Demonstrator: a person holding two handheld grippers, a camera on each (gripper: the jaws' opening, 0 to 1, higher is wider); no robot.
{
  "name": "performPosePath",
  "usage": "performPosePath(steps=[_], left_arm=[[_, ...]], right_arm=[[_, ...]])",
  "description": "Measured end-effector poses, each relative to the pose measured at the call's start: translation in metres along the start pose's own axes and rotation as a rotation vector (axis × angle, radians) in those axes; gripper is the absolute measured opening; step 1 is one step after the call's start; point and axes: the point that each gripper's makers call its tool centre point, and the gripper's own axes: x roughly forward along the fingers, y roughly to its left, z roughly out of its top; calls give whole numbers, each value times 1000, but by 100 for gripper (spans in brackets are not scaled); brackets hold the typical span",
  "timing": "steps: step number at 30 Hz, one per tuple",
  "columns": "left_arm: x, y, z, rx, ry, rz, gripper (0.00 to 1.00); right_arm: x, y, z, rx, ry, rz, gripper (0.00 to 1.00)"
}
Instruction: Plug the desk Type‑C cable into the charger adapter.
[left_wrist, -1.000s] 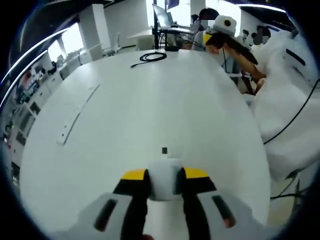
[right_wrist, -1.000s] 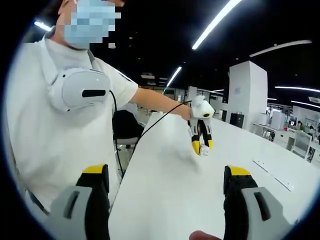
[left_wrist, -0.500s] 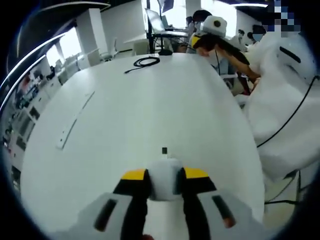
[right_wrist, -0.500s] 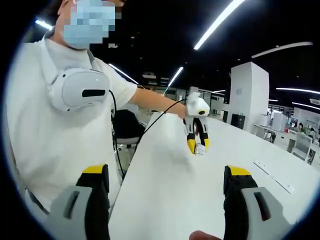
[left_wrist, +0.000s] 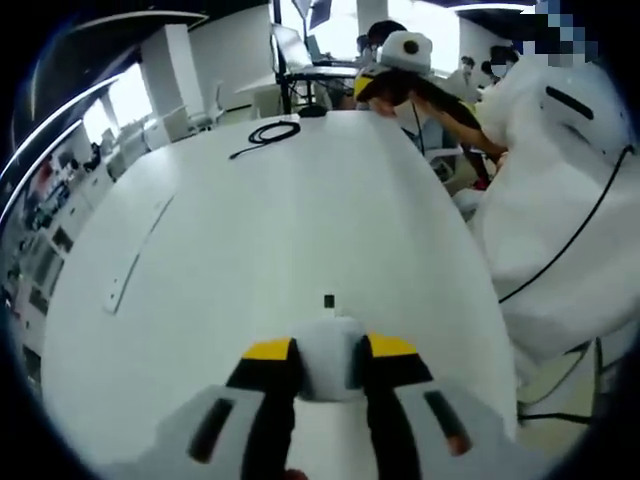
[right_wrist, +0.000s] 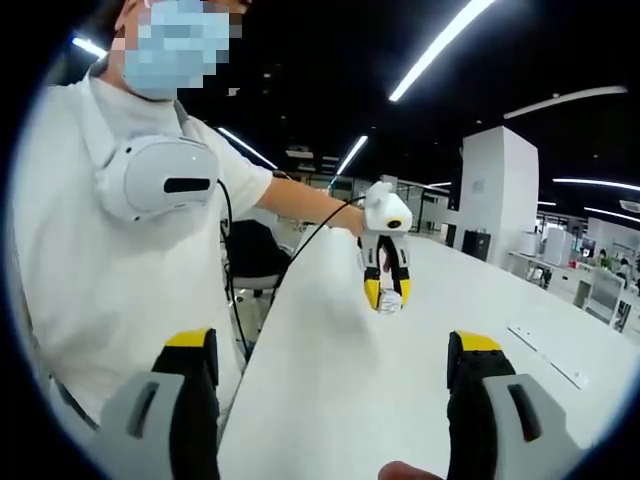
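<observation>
1. Gripping a small white boxy charger adapter (left_wrist: 328, 355) between its yellow-tipped jaws, my left gripper (left_wrist: 329, 362) hangs above the near edge of the white oval tabletop (left_wrist: 260, 250); the jaws cover the adapter's sides, so I cannot make out a port.
2. In the right gripper view, my left gripper (right_wrist: 385, 291) points jaws-down over the tabletop (right_wrist: 420, 340), something pale pinched at its tips; it is too small to tell apart there.
3. My right gripper (right_wrist: 335, 375) has its jaws spread wide with nothing between them.
4. A coiled black cable (left_wrist: 272, 131) lies near the far edge of the tabletop, one end trailing off toward the left edge; its plug is too small to read.
5. A thin pale strip (left_wrist: 133, 262) lies along the left edge; I cannot tell what it is.
6. My white shirt (right_wrist: 120, 270) and a white neck-worn device (right_wrist: 160, 178) sit at the left, a black wire (right_wrist: 300, 255) running out along my arm.
7. Beyond the far edge, other people sit blurred at desks.
</observation>
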Motion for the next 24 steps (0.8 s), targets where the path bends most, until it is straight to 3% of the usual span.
performPosePath(steps=[24], left_arm=[[8, -40, 15, 47, -27, -53, 23]], right_arm=[[0, 0, -8, 7, 6, -13, 96]])
